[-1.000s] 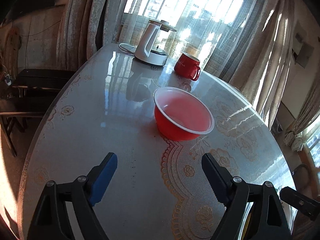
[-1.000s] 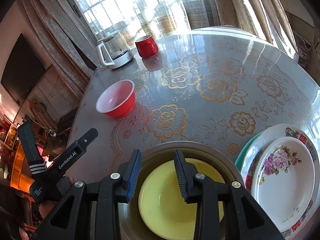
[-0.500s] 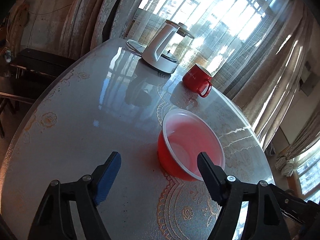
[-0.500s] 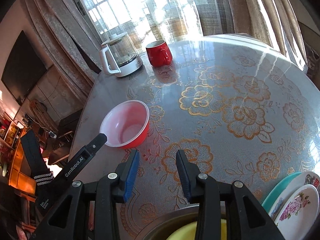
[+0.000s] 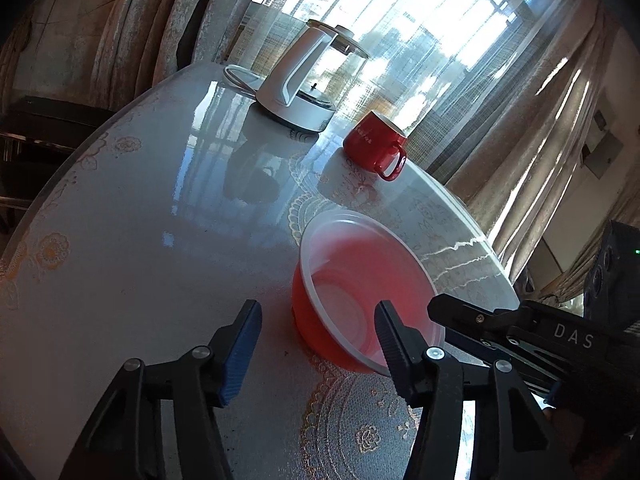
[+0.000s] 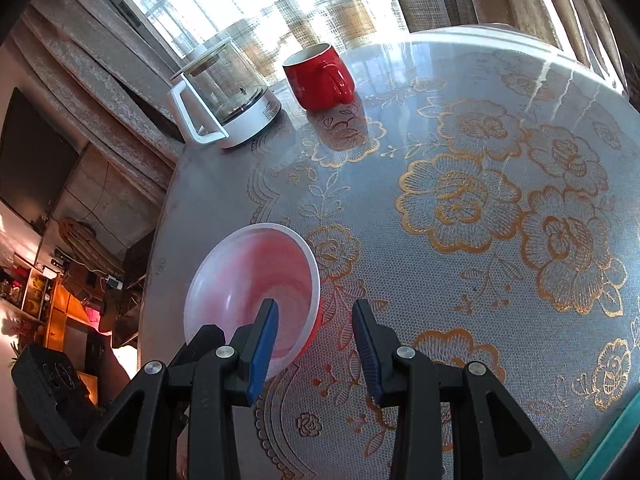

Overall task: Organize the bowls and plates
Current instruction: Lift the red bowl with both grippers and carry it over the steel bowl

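Observation:
A red plastic bowl (image 5: 360,292) with a white rim stands on the round table; it also shows in the right wrist view (image 6: 256,284). My left gripper (image 5: 316,340) is open, its jaws astride the bowl's near-left rim, one outside and one over the inside. My right gripper (image 6: 316,344) is open, with the bowl's right rim between its jaws, one finger (image 6: 262,340) over the inside. A teal plate edge (image 6: 612,448) shows at the bottom right corner of the right wrist view.
A glass kettle on a white base (image 5: 304,80) and a red mug (image 5: 376,144) stand at the table's far side; both show in the right wrist view, kettle (image 6: 224,96), mug (image 6: 320,76). Curtains and a window lie behind. The table edge (image 5: 48,208) curves at left.
Both grippers have moved toward the red bowl and now straddle its rim. The right gripper has left the stacked plates and bowl, which dropped out of its view, and its jaws opened wider.

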Demonstrator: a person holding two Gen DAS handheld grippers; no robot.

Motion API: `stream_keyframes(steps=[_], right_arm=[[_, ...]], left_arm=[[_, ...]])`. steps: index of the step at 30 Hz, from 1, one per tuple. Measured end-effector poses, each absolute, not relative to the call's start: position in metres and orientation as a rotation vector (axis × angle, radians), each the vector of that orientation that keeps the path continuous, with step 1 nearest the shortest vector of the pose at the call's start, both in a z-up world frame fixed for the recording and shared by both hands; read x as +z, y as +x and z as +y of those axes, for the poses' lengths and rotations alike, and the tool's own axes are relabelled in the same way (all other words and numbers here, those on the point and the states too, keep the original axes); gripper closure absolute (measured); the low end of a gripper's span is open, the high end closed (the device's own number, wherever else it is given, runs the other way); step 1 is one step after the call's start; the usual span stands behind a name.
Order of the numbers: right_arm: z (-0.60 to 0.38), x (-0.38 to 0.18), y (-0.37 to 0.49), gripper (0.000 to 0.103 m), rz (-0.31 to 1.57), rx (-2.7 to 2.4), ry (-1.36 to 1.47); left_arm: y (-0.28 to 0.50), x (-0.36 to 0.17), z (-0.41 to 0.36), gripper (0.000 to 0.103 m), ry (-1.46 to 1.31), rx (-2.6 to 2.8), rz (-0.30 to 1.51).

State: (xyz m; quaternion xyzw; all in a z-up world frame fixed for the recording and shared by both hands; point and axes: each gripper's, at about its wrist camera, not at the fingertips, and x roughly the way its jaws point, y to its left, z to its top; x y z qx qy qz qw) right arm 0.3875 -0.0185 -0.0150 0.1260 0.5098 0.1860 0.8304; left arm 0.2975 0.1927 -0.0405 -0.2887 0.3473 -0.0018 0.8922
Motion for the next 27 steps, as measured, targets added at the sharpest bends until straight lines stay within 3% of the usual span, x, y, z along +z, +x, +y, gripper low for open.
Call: stream_keyframes(steps=[4,14,27], right_arm=[[-0.013,-0.024,0.394,0.064,1.104,0.389,0.263],[-0.013,-0.031,0.389,0.091,1.123,0.415,0.276],[-0.054,-0.009,0.362,0.091,1.067,0.358,0.321]], left_arm=[[0.299,-0.042,0.188,0.056,-0.573,-0.008,0.736],[0.302,-0.044,0.18,0.08,-0.526,-0.027,0.768],[0.295,-0.028,0.15,0.086,-0.441,-0.191,0.716]])
